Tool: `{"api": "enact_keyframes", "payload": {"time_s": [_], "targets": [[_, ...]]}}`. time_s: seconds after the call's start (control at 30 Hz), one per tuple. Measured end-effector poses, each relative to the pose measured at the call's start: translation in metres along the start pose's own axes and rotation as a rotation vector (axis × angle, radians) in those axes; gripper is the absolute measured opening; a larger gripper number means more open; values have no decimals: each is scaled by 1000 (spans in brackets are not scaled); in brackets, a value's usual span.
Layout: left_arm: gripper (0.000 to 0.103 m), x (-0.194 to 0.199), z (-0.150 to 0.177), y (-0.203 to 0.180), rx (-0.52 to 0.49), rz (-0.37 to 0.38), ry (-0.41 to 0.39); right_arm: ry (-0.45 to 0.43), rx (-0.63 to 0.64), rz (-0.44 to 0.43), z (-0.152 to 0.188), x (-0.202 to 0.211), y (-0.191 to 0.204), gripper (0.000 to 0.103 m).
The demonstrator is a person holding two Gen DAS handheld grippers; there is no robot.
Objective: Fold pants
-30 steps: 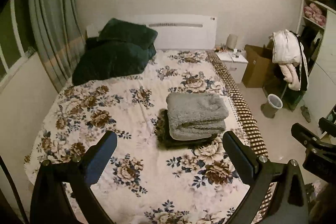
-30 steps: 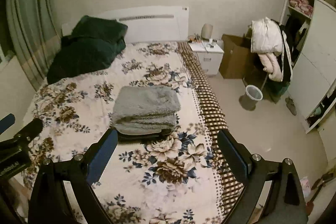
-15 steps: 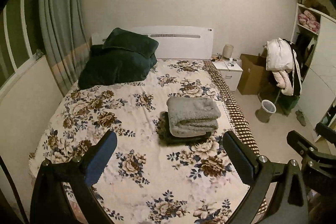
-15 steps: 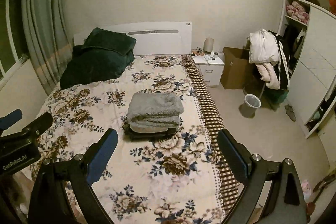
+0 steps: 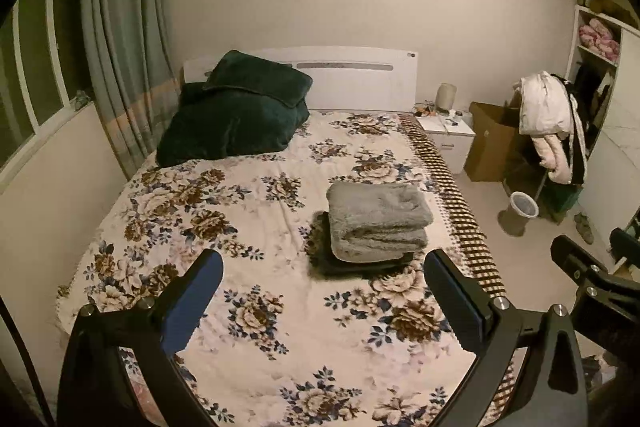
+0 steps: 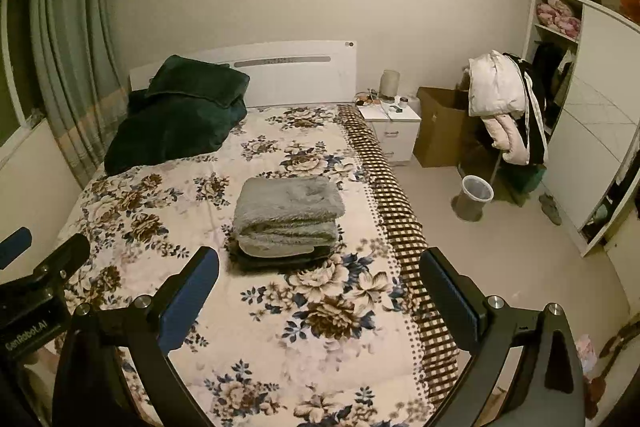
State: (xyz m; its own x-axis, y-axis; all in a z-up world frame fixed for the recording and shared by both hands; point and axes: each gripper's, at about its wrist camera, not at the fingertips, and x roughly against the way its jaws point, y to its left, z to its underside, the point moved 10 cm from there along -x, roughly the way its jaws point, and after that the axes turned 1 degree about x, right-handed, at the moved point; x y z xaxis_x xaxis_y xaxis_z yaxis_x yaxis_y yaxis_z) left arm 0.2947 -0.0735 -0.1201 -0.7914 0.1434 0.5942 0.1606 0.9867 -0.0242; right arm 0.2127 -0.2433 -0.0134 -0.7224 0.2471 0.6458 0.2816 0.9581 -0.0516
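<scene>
Folded grey fleece pants (image 5: 378, 221) lie on top of a folded dark garment (image 5: 348, 265) on the right half of the floral bed (image 5: 248, 211). They also show in the right wrist view (image 6: 288, 213), with the dark garment (image 6: 280, 261) under them. My left gripper (image 5: 322, 293) is open and empty, high above the bed's foot, well back from the stack. My right gripper (image 6: 318, 291) is open and empty, at a similar height, and shows at the right edge of the left wrist view (image 5: 592, 275).
Dark green pillows (image 5: 236, 115) lie at the head of the bed by the curtain (image 5: 120, 59). A white nightstand (image 6: 394, 131), a cardboard box (image 6: 438, 125), a bin (image 6: 474, 197), a clothes-laden rack (image 6: 504, 107) and a wardrobe (image 6: 588, 131) stand right of the bed.
Both grippers have risen and pulled back from the bed, so the stack looks smaller and farther away. Both stay open and empty. The stack has not moved.
</scene>
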Motion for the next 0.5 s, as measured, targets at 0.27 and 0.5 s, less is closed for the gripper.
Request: {"api": "enact_keyframes", "payload": {"time_s": [0.27, 0.5], "targets": [[103, -18, 4, 4, -2, -32, 25, 15, 10, 16, -2, -27, 0, 102], [103, -21, 5, 7, -6, -32, 40, 34, -5, 18, 10, -40, 1, 102]]}}
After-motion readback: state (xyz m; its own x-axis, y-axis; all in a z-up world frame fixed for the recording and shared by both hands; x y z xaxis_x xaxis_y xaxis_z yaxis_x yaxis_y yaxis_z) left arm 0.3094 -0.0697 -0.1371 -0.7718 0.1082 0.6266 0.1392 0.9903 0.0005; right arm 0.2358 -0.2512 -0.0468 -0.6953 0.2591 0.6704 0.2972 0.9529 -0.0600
